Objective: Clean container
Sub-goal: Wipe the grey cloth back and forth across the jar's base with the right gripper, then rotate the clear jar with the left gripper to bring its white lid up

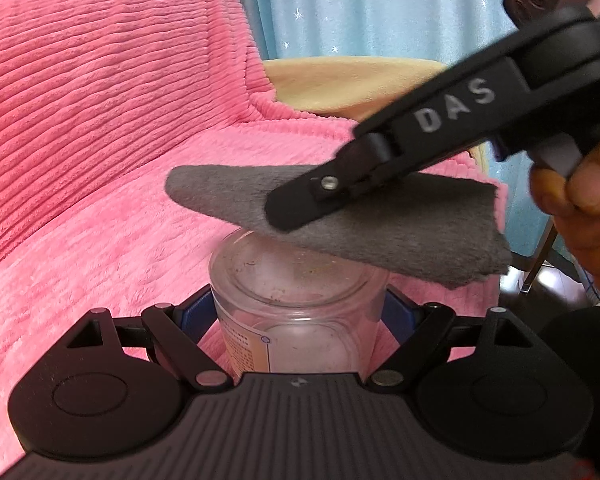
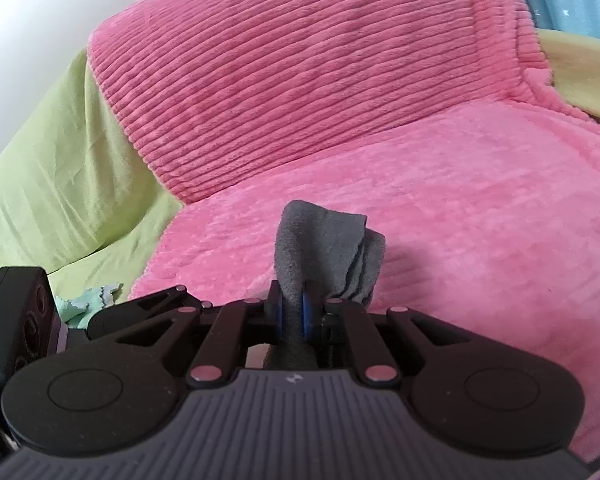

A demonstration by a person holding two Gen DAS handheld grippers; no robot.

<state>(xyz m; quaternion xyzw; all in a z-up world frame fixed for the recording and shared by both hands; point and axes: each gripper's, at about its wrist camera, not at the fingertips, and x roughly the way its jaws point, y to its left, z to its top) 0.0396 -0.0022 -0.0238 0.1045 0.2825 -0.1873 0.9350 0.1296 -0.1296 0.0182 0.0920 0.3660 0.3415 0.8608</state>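
Left gripper [image 1: 300,312] clamped on jar [image 1: 296,304] at 6 o'clock over pink blanket [image 1: 100,160], right gripper [image 1: 296,216] pinching grey cloth [image 1: 360,220] above its mouth at 1 o'clock; wiping step, probably calling for cloth lowered inside.

A clear plastic container [image 1: 296,308], open-topped, upright and speckled with dirt inside, with a printed label low on its left side, stands near the camera, a folded grey cloth [image 1: 340,216] spread flat just above its far rim.
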